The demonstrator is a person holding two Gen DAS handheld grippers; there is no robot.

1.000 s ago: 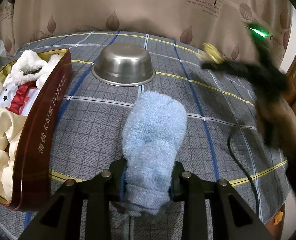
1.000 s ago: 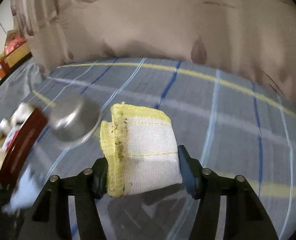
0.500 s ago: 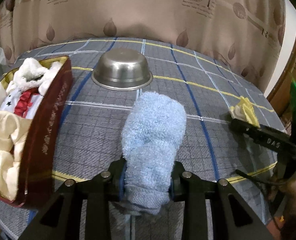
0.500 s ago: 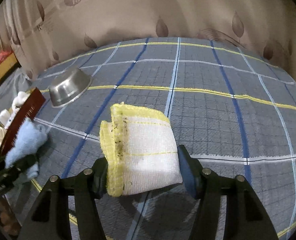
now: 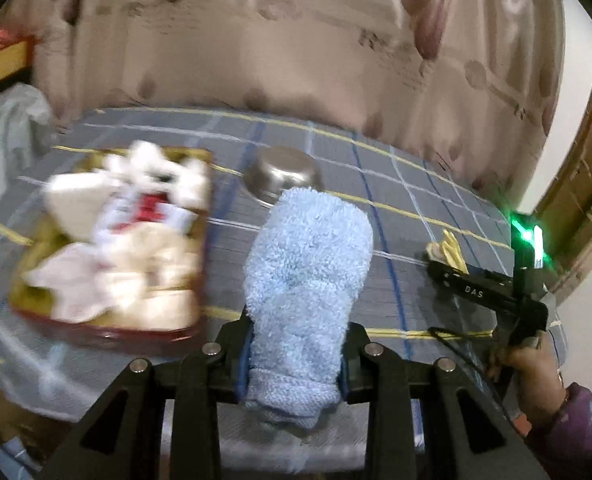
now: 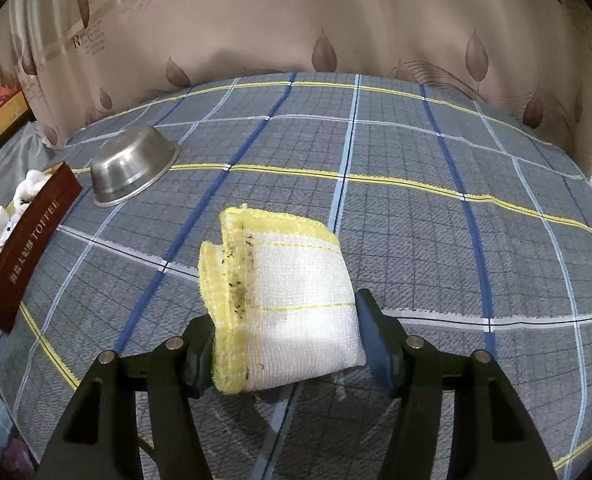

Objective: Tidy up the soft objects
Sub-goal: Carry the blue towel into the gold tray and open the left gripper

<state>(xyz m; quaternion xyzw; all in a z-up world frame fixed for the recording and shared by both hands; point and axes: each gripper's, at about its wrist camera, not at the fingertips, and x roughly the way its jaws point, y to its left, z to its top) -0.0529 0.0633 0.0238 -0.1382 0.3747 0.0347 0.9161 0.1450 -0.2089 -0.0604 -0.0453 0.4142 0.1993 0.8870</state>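
My left gripper (image 5: 296, 344) is shut on a rolled light-blue towel (image 5: 308, 264) and holds it above the plaid tablecloth. My right gripper (image 6: 288, 328) is shut on a folded white cloth with yellow edging (image 6: 280, 288), held over the table's near middle. A dark red toffee tin (image 5: 108, 320) full of white and cream soft items (image 5: 128, 240) lies to the left of the blue towel, blurred; it shows at the left edge of the right wrist view (image 6: 28, 248). The right gripper (image 5: 448, 258) with its cloth shows at the right of the left wrist view.
An upturned steel bowl (image 6: 130, 170) sits on the tablecloth (image 6: 416, 220) beyond the tin; it also shows behind the blue towel (image 5: 282, 172). A leaf-print curtain (image 6: 296, 20) hangs behind the table. A wooden door frame (image 5: 584, 184) stands at the right.
The left gripper has risen and pulled back with the blue towel, so the tin's contents now show from above. The right gripper has stayed nearly still with its cloth.
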